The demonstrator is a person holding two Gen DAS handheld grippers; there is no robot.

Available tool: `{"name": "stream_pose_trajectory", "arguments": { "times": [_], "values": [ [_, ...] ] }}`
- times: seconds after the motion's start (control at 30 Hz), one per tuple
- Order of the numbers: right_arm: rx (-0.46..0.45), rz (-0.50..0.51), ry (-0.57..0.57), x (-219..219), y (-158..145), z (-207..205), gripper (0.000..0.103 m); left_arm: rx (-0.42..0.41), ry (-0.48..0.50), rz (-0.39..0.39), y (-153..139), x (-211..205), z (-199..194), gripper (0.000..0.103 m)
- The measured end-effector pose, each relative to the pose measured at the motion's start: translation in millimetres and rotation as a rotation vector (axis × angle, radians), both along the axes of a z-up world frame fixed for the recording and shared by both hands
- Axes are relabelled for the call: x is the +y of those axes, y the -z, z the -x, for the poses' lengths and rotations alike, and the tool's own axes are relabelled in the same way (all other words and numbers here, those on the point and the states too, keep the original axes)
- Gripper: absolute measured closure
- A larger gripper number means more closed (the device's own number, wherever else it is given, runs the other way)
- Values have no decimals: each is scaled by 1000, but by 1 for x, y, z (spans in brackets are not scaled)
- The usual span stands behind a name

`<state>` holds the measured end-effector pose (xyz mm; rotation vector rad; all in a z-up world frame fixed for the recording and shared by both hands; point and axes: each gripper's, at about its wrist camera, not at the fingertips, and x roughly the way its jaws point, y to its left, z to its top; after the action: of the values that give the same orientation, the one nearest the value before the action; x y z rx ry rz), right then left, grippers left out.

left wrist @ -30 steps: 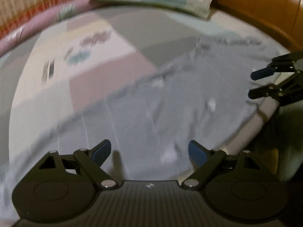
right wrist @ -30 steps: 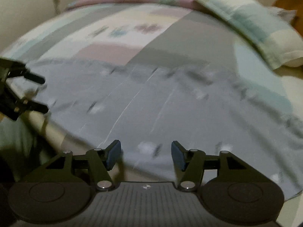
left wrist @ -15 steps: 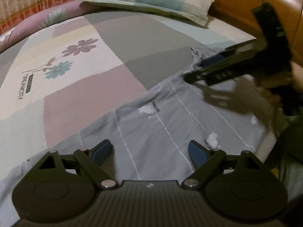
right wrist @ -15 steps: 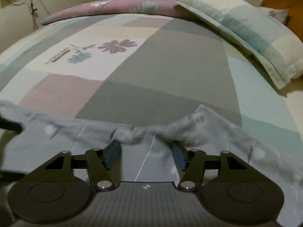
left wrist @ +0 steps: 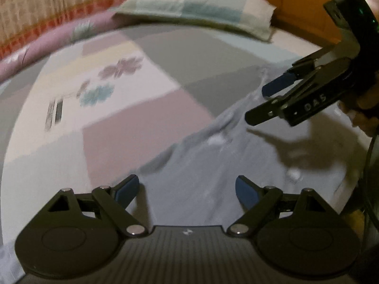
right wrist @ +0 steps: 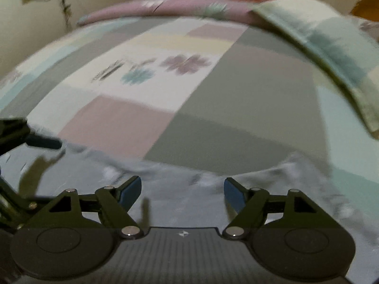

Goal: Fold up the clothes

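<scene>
A blue-grey garment (left wrist: 213,165) with thin white lines and small white marks lies flat on the near part of the bed; it also shows in the right wrist view (right wrist: 189,189). My left gripper (left wrist: 187,190) is open and empty just above its near-left part. My right gripper (right wrist: 182,189) is open and empty above the garment's far edge. The right gripper also shows in the left wrist view (left wrist: 263,104), hovering over the garment's far right corner. A fingertip (right wrist: 45,143) of the left gripper shows at the left edge of the right wrist view.
The bed carries a patchwork sheet (left wrist: 123,108) with flower prints (right wrist: 184,64). A checked pillow (left wrist: 201,9) lies at the head by the wooden headboard (left wrist: 296,0). A pink bolster (right wrist: 165,7) lies along the far side by the curtain.
Both grippers have pulled back a little and lifted. The right gripper's jaws have opened wider. The views are blurred by motion now. The garment lies as before.
</scene>
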<state>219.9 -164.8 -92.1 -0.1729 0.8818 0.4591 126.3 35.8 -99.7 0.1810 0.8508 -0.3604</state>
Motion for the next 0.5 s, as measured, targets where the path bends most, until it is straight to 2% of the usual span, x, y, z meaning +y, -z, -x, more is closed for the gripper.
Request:
{"name": "stream_pose_trajectory", "arguments": {
  "times": [0.03, 0.07, 0.13, 0.17, 0.3, 0.37, 0.5],
  "values": [
    [-1, 22, 8, 9, 7, -3, 22, 7, -10, 17, 2, 5, 1, 14],
    [-23, 39, 28, 17, 12, -7, 17, 13, -18, 31, 4, 8, 1, 14],
    [-70, 60, 46, 28, 14, -15, 13, 18, -16, 33, 3, 9, 2, 14],
    [-63, 52, 58, 29, 14, -20, 10, 20, -14, 31, 2, 9, 2, 14],
    [-53, -2, 101, 15, -1, -22, 13, -25, 10, -5, -10, 6, 9, 15],
    [-65, -16, 81, 1, -14, -7, 12, -38, 21, -11, -14, 9, 14, 15],
    [-65, -4, 21, -25, -27, 31, 12, -55, 20, -80, -12, 11, 28, 15]
  ]
}}
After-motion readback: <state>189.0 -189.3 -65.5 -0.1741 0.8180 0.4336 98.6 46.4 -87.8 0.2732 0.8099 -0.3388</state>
